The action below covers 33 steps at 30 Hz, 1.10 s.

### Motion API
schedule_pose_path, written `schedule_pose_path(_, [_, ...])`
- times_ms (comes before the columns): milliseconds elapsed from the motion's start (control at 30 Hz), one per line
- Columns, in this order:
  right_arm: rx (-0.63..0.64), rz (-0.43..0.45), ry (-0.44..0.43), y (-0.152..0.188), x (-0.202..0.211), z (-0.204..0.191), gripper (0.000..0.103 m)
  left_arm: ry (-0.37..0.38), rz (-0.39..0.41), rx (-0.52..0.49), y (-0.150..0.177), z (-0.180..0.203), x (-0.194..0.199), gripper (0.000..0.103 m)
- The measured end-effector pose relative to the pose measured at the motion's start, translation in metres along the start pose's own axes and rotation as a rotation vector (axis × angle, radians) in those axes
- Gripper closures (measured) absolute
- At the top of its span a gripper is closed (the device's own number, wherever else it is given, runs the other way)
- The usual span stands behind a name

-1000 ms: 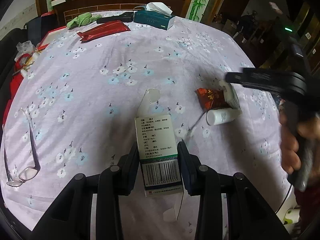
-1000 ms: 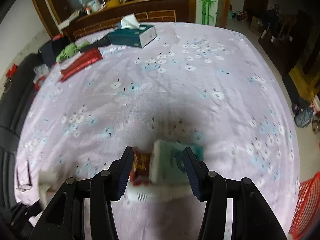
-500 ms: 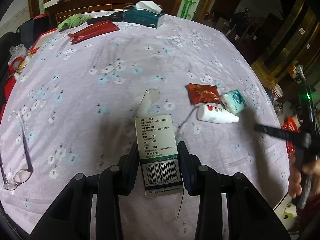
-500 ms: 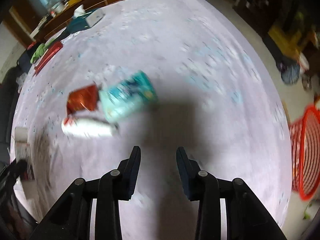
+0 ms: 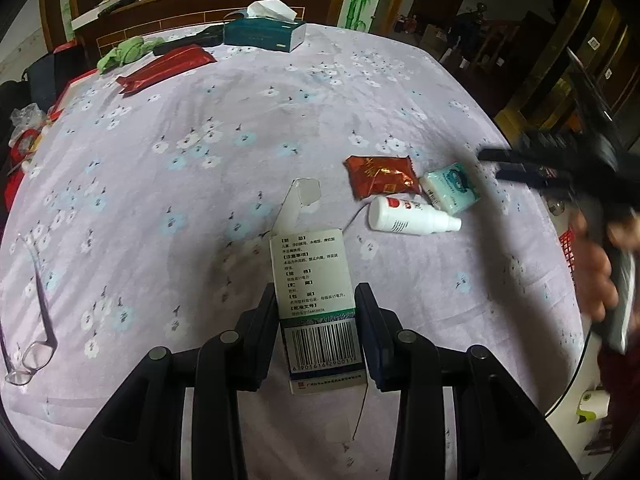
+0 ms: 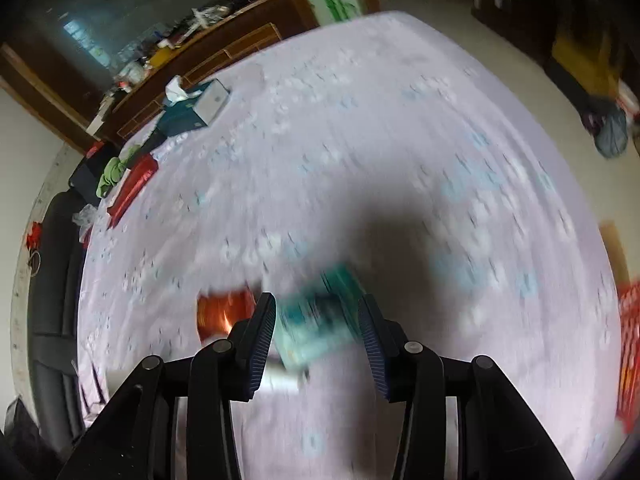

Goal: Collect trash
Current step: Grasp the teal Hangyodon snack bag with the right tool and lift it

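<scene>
My left gripper (image 5: 316, 320) is shut on a white medicine box (image 5: 314, 276) with a barcode, its top flap open. Beyond it on the floral tablecloth (image 5: 200, 128) lie a red snack packet (image 5: 380, 174), a teal tissue pack (image 5: 452, 188) and a white bottle (image 5: 408, 216) on its side. My right gripper (image 5: 516, 164), blurred and held by a hand (image 5: 596, 280), hovers just right of the teal pack. In the blurred right wrist view my right gripper (image 6: 318, 320) is open with the teal pack (image 6: 316, 320) between its fingers; the red packet (image 6: 224, 312) is to the left.
A teal tissue box (image 5: 264, 32), a long red pouch (image 5: 168, 66) and a green cloth (image 5: 124, 52) lie at the table's far side. Glasses (image 5: 32, 356) rest near the left edge. A red basket (image 6: 628, 352) stands on the floor off the table's right edge.
My right gripper left the trash pile, swung out toward the table's right edge, then came back over the teal pack. My left gripper kept hold of the medicine box.
</scene>
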State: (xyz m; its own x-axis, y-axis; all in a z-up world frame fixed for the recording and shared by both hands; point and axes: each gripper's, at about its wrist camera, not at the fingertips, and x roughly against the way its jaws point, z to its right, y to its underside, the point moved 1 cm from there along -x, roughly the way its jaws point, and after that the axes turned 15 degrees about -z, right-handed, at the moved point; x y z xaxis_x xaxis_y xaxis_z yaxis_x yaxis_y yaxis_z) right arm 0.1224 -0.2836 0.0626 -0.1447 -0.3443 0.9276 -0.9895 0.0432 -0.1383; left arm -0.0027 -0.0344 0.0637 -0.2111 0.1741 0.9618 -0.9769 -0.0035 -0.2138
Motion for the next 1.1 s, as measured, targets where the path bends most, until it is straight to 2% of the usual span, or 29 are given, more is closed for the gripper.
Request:
schedule_pose_path(67, [0.034,-0.016,0.008,-0.015,-0.010,-0.008,0.057,-0.016,0.001,0.002,0.003,-0.003,0.002,0.067])
schedule_pose_path(233, [0.076,-0.085,-0.040,-0.043,-0.042,-0.016,0.057,-0.030,-0.002,0.014,0.007,-0.009,0.003,0.067])
schedule_pose_path(433, [0.055,-0.148,-0.046,-0.043,-0.060,0.001,0.057,-0.029,-0.011,0.016,0.007,-0.012,0.001,0.067])
schedule_pose_path(533, [0.077,-0.189,-0.008,-0.024,-0.056,0.006,0.057,-0.025,-0.011,0.016,0.005,-0.013,0.000,0.067])
schedule_pose_path(633, [0.090,-0.233,-0.026,0.001,-0.050,0.013,0.057,-0.017,-0.013,0.016,0.002,-0.012,-0.002,0.067])
schedule_pose_path(867, [0.189,-0.245,-0.015,0.052,-0.040,0.006,0.056,-0.012,-0.016,0.000,-0.002,-0.005,-0.006,0.067])
schedule_pose_path(900, [0.211,-0.241,-0.003,0.058,-0.039,0.003,0.053,-0.011,-0.017,-0.003,-0.002,-0.004,-0.006,0.067])
schedule_pose_path(967, [0.251,-0.239,0.000,0.066,-0.039,0.001,0.039,-0.008,-0.020,-0.009,-0.001,-0.001,-0.007,0.067])
schedule_pose_path(1100, [0.335,-0.256,0.002,0.084,-0.040,-0.002,0.035,-0.013,-0.024,-0.017,0.002,0.002,-0.007,0.067])
